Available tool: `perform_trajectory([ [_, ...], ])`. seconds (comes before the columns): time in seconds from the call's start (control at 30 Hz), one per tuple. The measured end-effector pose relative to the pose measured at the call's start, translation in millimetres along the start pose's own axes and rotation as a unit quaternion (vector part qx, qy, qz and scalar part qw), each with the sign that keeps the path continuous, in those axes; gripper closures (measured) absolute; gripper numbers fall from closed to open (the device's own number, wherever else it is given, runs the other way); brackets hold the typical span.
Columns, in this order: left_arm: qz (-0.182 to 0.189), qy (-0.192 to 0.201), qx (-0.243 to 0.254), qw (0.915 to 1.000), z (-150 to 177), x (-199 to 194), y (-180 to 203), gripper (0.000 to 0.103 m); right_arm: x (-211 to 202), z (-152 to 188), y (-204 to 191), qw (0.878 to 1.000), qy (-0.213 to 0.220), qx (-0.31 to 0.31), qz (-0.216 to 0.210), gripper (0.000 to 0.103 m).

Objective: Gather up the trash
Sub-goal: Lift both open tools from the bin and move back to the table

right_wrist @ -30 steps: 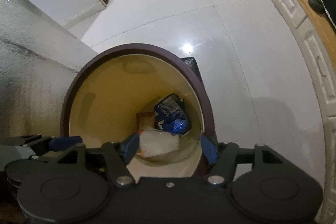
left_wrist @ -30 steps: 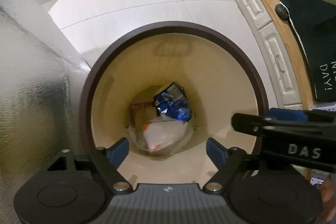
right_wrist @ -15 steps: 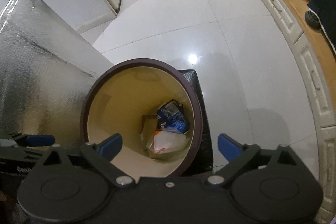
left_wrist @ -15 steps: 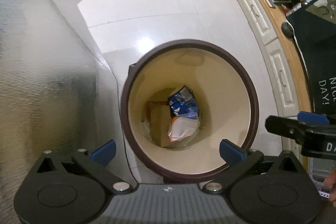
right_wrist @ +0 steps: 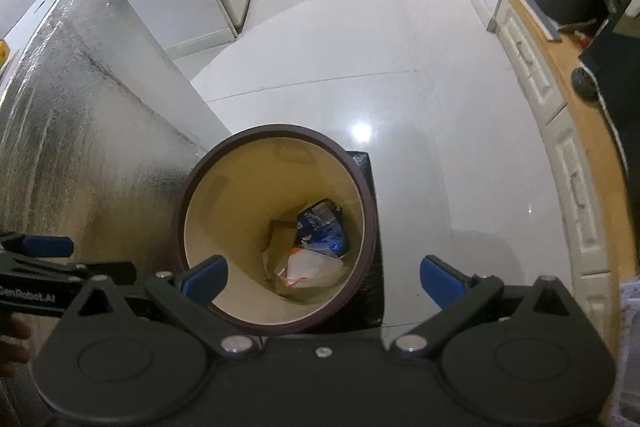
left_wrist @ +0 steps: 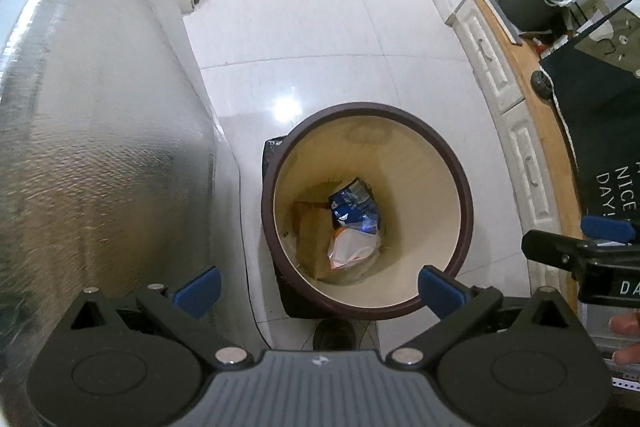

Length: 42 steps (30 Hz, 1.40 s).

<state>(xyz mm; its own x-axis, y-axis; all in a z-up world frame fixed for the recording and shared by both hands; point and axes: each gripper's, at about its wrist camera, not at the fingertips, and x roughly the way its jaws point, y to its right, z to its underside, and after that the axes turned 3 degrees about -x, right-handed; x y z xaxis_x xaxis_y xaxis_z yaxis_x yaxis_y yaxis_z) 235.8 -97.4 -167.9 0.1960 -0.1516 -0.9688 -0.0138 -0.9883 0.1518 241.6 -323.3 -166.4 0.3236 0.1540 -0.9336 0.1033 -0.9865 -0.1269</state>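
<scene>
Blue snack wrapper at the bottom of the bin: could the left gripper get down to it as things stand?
Probably yes. The bin is uncovered and the left gripper hangs above its mouth with jaws wide and empty. The blue snack wrapper lies uncovered beside the clear bag, though deep down.

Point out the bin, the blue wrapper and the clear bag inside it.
bin (left_wrist: 466, 203): left wrist view, dark rim.
blue wrapper (left_wrist: 352, 205): left wrist view, its printed face.
clear bag (right_wrist: 310, 267): right wrist view, its middle.
</scene>
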Motion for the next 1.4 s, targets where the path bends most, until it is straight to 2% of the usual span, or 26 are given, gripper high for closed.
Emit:
perform_trajectory([
  [0.47, 0.033, 0.068, -0.007, 0.9972, 20, -70, -9, 0.000, -63, 9, -11, 0.998, 0.044, -0.027, 0.022, 0.000],
  [0.77, 0.038, 0.127, -0.022, 0.9909, 28, -128, -38, 0.000, -101, 8, -41, 0.995, 0.084, -0.050, 0.021, 0.000],
  [1.1, 0.014, 0.204, -0.066, 0.9766, 41, -199, -101, 0.000, -137, -8, -123, 0.983, 0.147, -0.106, -0.002, 0.000],
  [1.4, -0.008, 0.257, -0.110, 0.9602, 48, -246, -186, 0.000, -151, -31, -221, 0.969, 0.189, -0.154, -0.035, 0.000],
])
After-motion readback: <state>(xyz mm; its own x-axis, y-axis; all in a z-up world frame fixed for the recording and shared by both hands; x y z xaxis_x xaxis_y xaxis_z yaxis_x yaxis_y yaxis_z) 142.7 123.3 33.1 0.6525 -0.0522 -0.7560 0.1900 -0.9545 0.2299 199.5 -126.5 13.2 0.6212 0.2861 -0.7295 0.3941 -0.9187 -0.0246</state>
